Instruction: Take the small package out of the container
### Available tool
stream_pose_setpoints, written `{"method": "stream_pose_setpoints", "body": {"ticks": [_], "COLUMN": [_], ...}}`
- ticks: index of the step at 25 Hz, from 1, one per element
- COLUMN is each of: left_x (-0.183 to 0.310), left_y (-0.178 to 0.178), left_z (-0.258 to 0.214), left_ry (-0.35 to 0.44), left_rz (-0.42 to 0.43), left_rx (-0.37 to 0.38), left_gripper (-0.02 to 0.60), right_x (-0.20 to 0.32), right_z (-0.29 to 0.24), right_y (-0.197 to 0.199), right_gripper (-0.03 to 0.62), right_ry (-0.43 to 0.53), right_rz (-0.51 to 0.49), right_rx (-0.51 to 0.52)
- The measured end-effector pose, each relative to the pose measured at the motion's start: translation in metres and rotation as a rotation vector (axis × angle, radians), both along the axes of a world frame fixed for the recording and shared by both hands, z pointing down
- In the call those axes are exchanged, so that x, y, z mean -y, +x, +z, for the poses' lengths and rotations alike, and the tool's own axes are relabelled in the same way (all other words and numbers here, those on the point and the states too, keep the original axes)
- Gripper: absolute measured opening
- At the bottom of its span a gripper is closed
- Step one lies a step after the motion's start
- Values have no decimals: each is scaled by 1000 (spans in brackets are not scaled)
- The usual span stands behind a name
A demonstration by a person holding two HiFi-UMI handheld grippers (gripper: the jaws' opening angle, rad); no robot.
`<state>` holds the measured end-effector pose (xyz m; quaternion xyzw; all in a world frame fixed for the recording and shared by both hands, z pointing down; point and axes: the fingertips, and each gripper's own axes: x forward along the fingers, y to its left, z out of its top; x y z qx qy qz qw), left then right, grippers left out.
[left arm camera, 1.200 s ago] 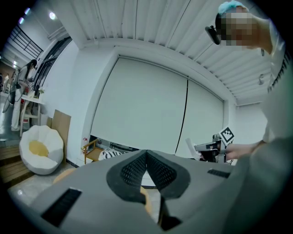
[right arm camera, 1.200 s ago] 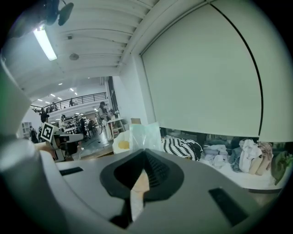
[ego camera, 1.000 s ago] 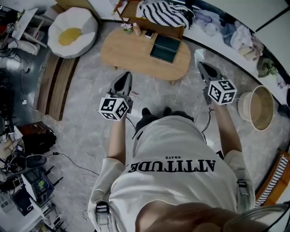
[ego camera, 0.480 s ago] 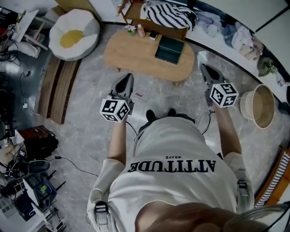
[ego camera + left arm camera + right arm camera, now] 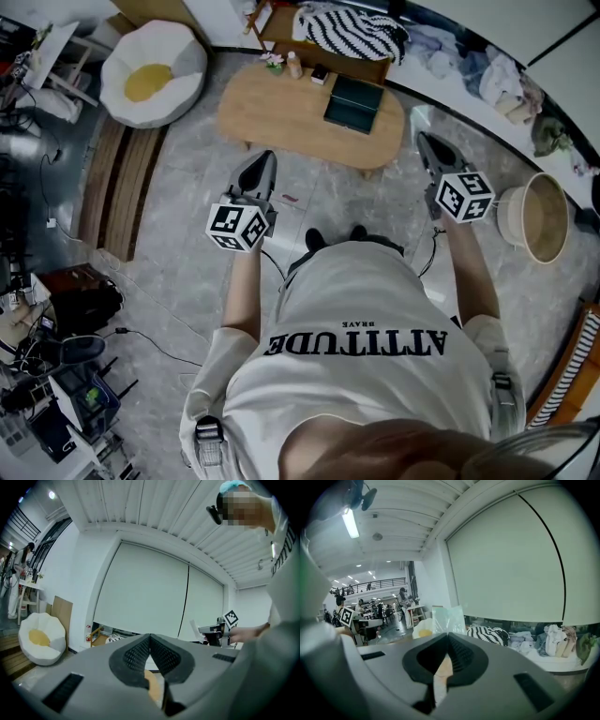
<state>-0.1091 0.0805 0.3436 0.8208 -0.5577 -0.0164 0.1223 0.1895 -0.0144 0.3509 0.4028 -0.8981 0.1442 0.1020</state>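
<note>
I stand on the grey floor a step short of a low oval wooden table (image 5: 281, 108). A dark green box, the container (image 5: 353, 102), sits on the table's right half. My right gripper (image 5: 422, 139) (image 5: 448, 633) is held level, off the table's right end. It is shut on a small clear plastic package (image 5: 447, 618) that sticks up from the jaw tips; the package (image 5: 417, 117) looks like a pale film from the head view. My left gripper (image 5: 267, 155) (image 5: 150, 635) points at the table's near edge, its jaws shut with nothing between them.
A white and yellow beanbag (image 5: 150, 66) lies at the far left by wooden boards (image 5: 117, 183). A round basket (image 5: 534, 223) stands at the right. Small bottles (image 5: 293, 64) sit on the table's far edge, with a striped cushion (image 5: 352, 33) behind. Cables and equipment (image 5: 56, 375) fill the lower left.
The table and green box have shifted slightly to the right in the head view as the person stepped. Both grippers keep the same pose, the right one still holding the package.
</note>
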Motion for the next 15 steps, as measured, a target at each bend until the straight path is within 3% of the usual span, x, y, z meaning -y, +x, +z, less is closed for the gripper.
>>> {"method": "stream_pose_setpoints", "body": {"ticks": [15], "left_x": [3], "left_y": [-12], "left_z": [2], "left_ry": [4], "left_rz": [-6], "left_rx": [-15], "left_gripper": [21], "right_x": [0], "right_z": [1], "right_y": [-9], "right_gripper": [20], "right_ry": [-2], "right_rz": [4], "right_rx": [-3]}}
